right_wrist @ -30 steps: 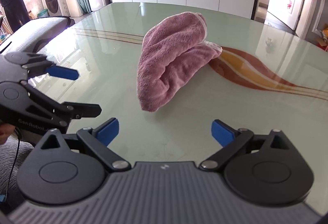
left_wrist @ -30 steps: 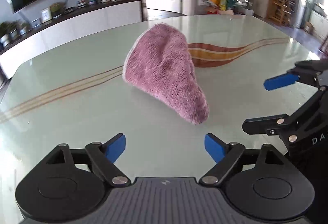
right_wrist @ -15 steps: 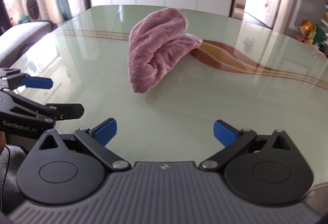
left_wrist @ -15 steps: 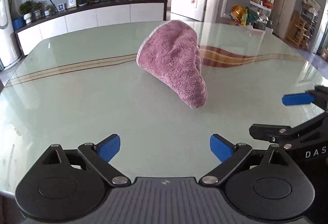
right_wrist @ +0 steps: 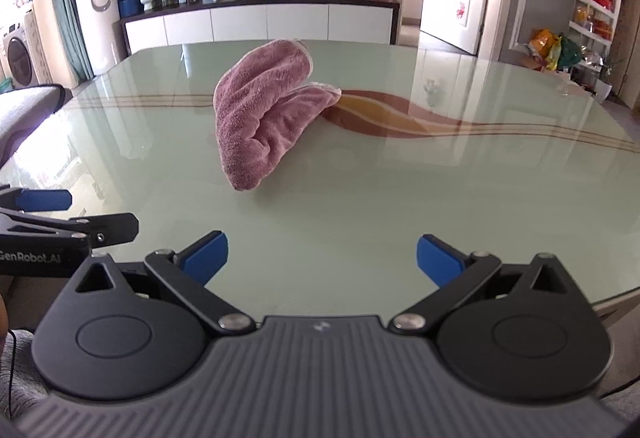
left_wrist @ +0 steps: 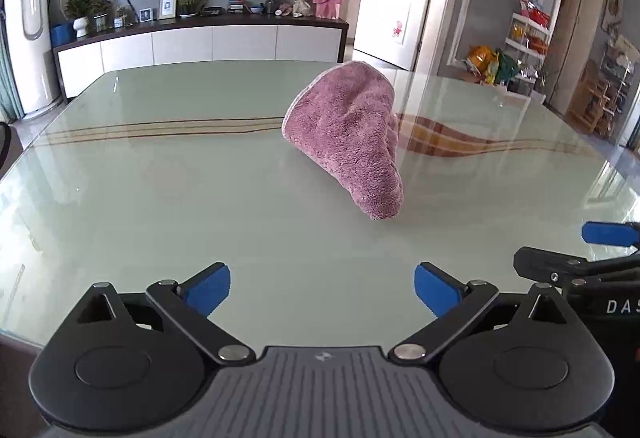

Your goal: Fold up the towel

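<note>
Both grippers sit farther back from the towel than a second ago; the towel shows smaller in both wrist views and more of the room behind the desk comes into frame. Towel itself keeps the same bunched shape.

Left to right across the scene:

- Left gripper (left_wrist: pixel 322 288): jaws spread wide, blue pads well apart, nothing between them. Hovers over the near edge of the desk (left_wrist: pixel 160 197), touching nothing. Also seen at the left edge of the right wrist view, likewise empty.
- Towel (left_wrist: pixel 352 137): pink, fluffy, lying near the middle of the glass-topped desk, well apart from both grippers. Not flat: doubled over on itself into a rumpled wedge, narrow end toward the grippers, wide hemmed end away. From the right wrist view (right_wrist: pixel 264 117) two lobes show, one resting over the other with a crease between.
- Right gripper (right_wrist: pixel 322 258): jaws equally wide, empty, held over the near desk edge. Its pads show at the right edge of the left wrist view.

Risks, as judgement:

- Layers are stacked and plush; a pinch at the near tip could take both layers, so the bundle would lift as a lump instead of opening.
- Corners are hard to tell apart from here; grabbing mismatched corners would twist the cloth.
- Glass looks slick; a one-sided pull would likely drag the whole towel instead of spreading it.
- A fold made without flattening first would come out lopsided.
</note>
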Available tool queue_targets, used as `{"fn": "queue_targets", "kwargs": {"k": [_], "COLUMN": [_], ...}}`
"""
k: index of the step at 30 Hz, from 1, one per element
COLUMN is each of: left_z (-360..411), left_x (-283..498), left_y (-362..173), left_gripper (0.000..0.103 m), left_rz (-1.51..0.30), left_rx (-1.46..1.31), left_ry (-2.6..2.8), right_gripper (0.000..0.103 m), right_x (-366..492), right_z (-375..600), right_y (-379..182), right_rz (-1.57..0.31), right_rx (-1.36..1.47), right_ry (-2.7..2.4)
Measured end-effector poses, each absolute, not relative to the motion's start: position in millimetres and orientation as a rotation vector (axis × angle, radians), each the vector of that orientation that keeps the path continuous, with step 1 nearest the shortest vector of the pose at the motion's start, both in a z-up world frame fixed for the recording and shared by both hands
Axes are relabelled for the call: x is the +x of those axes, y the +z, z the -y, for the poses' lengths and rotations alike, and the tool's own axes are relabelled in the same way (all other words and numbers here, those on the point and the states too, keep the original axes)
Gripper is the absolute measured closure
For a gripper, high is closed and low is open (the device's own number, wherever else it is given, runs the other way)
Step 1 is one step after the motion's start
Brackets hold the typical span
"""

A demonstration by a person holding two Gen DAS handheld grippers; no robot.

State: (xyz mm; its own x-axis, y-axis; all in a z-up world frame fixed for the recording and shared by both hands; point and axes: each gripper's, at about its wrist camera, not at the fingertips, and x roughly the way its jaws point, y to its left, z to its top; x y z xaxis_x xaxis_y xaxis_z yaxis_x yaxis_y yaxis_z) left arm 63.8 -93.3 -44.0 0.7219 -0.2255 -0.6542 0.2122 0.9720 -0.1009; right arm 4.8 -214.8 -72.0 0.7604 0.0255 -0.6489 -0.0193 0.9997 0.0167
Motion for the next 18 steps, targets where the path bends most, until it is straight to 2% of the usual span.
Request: {"fn": "queue_targets", "kwargs": {"k": [6,18], "left_z": [95.3,78.5], "left_x": [59.1,66.8], "left_y": [-41.8,-47.2], "left_gripper": [0.001,0.001], "left_rz": [-0.706,-0.734], "left_rx": [0.019,-0.077], "left_ry": [-0.203,-0.188], "right_gripper": [0.0,0.0], "right_x": [0.8,-0.2], "right_z": [206.8,210.1], "right_y": [-73.0,-80.1], "right_rz": [-0.702,-0.708], "right_rx": [-0.013,-0.001], "right_ry": [0.014,-0.013]}}
